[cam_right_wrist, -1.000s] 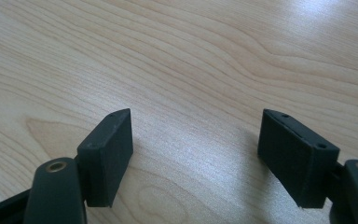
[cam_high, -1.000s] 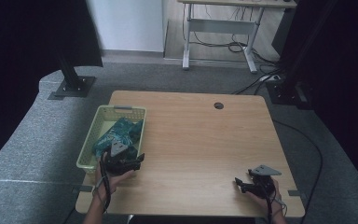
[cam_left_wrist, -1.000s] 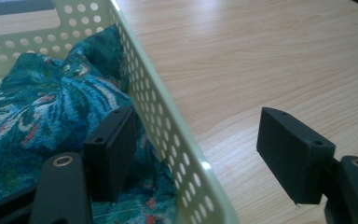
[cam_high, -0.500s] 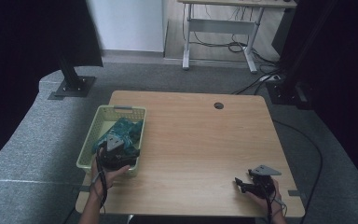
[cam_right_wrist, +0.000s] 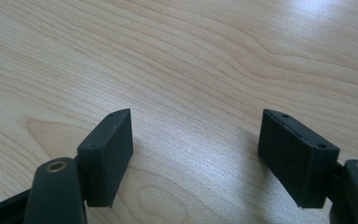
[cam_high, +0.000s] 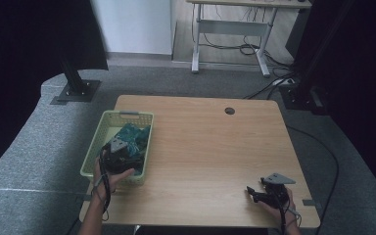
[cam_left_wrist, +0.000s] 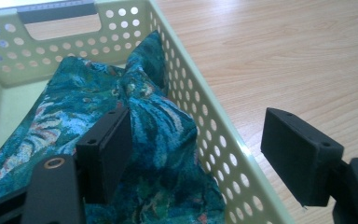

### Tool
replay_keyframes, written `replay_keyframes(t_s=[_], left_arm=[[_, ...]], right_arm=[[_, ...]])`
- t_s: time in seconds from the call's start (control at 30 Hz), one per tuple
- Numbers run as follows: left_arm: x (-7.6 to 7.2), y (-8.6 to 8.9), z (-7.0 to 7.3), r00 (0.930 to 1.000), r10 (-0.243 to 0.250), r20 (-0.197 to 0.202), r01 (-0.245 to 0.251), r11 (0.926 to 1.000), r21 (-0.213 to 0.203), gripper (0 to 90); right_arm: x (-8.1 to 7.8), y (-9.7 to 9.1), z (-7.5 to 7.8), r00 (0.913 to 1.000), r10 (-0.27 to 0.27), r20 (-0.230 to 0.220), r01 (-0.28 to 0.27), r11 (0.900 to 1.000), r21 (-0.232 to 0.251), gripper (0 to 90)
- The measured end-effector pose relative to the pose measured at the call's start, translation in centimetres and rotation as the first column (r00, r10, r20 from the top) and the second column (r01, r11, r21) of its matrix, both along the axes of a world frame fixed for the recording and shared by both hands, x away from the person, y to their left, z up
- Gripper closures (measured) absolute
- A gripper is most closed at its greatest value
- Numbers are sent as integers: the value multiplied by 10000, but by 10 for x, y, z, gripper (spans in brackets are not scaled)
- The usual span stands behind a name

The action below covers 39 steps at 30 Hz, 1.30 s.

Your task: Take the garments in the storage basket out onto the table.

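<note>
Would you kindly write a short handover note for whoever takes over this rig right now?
Left claw: open, straddling the right wall of the green basket, one jaw inside against the teal patterned cloth, the other outside over the table.
Right claw: open, holding nothing, low over bare wood at the near right corner.
Cloth: crumpled inside the basket at the table's left edge.
Done: nothing gripped so far.
Left: probably shift the left claw onto the cloth, close, and lift it out.

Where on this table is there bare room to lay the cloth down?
The wooden tabletop is bare between the pale green perforated basket and the right gripper, back to the round cable hole. Crowded: the basket holds the teal patterned cloth and the left gripper.
</note>
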<state>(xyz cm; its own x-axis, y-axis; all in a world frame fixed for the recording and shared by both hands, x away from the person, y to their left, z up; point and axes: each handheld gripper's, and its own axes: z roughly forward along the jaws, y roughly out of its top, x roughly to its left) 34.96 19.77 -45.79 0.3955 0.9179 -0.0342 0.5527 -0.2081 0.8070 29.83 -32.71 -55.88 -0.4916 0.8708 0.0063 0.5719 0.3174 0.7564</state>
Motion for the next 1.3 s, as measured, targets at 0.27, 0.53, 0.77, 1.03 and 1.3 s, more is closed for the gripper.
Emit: replay_keyframes(t_s=[0.27, 0.53, 0.77, 1.03, 1.3], left_arm=[[11, 2, 4, 9999, 82, -111, -80, 9999, 148, 243], [18, 7, 5, 9990, 370, -256, -365, 9991, 228, 238], [23, 11, 7, 9980, 521, -367, -510, 9982, 310, 237], [32, 18, 2, 9938, 856, -715, -833, 9959, 348, 235], [41, 18, 3, 9919, 950, -847, -912, 9947, 471, 232]], right_arm=[[0, 0, 0, 10000, -8, -4, 8, 10000, 5, 253], [0, 0, 0, 10000, -13, -3, 13, 10000, 3, 253], [0, 0, 0, 10000, -19, -1, 19, 10000, 3, 253], [0, 0, 0, 10000, -23, -3, 23, 10000, 5, 253], [0, 0, 0, 10000, -47, -1, 47, 10000, -4, 253]])
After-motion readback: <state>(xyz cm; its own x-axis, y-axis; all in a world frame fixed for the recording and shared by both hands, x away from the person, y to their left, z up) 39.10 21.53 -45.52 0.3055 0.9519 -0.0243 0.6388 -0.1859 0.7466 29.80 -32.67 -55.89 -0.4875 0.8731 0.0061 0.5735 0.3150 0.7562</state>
